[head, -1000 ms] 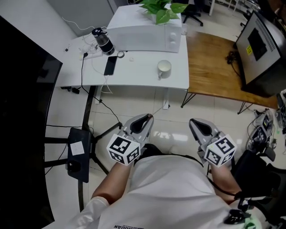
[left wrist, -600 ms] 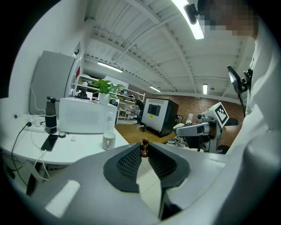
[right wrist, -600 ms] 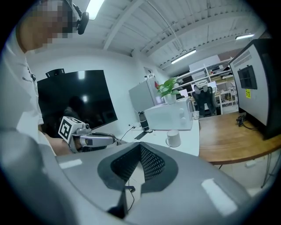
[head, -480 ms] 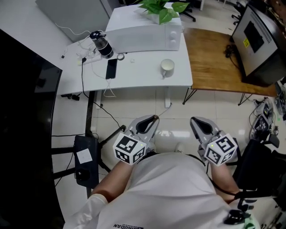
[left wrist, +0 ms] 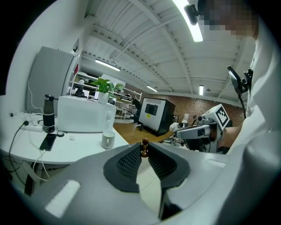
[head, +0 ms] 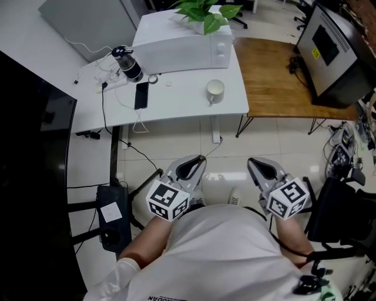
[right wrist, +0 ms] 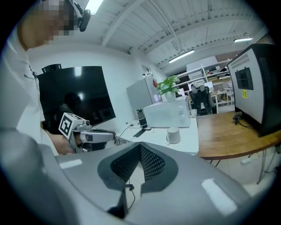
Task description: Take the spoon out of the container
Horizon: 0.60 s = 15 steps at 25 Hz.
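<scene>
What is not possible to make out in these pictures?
1. Inside of the mug: too small in the head view; both gripper views show only its side, so its contents stay unknown.
2. The small brown piece in the left gripper's jaws: the jaws cover all but its tip.
3. The black cabinet: cut by the head view's right edge.

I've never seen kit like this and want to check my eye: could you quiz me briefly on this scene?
1. True or false: the mug lies tipped on its side.
2. What stands on the microwave? A: a leafy plant. B: a kettle. C: a lamp.
3. Which hand-held gripper pinches the small brown knob?

Key:
1. False, it stands upright.
2. A.
3. The left hand-held gripper.
</scene>
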Each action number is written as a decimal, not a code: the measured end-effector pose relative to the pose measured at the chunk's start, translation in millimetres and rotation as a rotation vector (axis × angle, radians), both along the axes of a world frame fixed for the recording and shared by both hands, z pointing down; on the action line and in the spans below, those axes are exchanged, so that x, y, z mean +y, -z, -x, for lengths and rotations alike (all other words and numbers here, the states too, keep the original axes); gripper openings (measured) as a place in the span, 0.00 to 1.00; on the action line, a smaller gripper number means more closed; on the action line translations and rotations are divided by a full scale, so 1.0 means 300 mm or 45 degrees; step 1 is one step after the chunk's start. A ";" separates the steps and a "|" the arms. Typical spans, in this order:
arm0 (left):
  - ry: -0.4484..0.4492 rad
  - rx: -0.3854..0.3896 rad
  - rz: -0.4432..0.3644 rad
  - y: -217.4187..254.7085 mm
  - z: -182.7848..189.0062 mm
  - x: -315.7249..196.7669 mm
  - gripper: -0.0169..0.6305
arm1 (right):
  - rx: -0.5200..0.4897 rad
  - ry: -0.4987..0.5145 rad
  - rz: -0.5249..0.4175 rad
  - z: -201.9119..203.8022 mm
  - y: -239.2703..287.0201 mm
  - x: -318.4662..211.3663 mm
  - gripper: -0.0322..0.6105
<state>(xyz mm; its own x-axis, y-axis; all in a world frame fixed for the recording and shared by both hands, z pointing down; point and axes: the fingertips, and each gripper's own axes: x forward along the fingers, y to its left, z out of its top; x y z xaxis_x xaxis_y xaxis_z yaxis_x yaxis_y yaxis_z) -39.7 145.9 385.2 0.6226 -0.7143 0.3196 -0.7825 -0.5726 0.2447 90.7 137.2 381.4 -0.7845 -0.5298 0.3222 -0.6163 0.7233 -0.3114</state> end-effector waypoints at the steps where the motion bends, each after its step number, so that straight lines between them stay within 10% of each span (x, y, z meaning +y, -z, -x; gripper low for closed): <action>1: 0.001 0.000 -0.002 0.002 0.000 -0.001 0.11 | 0.007 0.002 0.000 0.000 -0.003 0.003 0.06; 15: 0.015 0.009 -0.031 0.023 0.000 -0.012 0.11 | 0.026 0.013 -0.026 -0.001 0.010 -0.007 0.06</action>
<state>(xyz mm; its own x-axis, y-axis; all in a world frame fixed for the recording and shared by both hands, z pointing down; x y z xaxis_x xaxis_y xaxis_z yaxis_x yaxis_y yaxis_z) -39.9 142.4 378.4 0.6162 -0.7294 0.2973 -0.7876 -0.5690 0.2363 90.9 135.0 378.5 -0.7832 -0.5287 0.3272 -0.6152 0.7355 -0.2839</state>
